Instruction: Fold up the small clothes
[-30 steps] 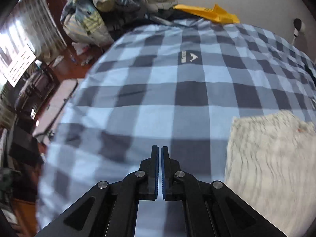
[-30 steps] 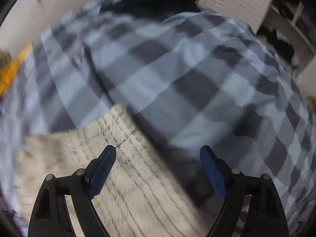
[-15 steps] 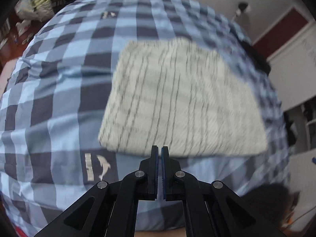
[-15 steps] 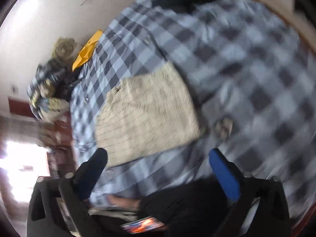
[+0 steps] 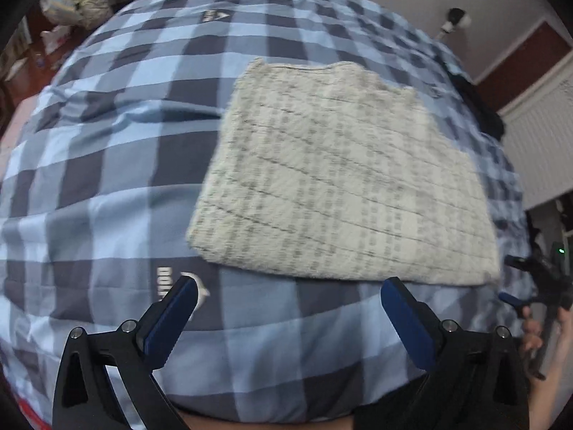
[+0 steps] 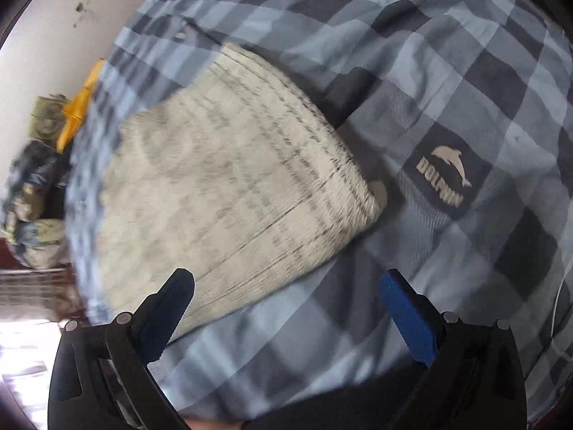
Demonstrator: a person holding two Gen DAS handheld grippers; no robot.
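Two sets of tongs are hanging over a blue checked bedcover [image 5: 107,186], both with jaws spread wide and gripping nothing; the left gripper [image 5: 288,313] is hovering just short of the near edge of a folded cream knit garment [image 5: 340,179] — the cloth is lying flat ahead of it, apart from the blue pads; the right gripper [image 6: 286,308] is hanging over the garment's [image 6: 222,186] near corner, its left finger [image 6: 168,308] showing in front of the knit, though contact cannot be told; a dolphin emblem [image 6: 446,173] reading "DOLPHIN" is sitting on a dark square just right of the garment; another printed emblem [image 5: 179,286] — partly hidden — is showing behind the left gripper's left finger.
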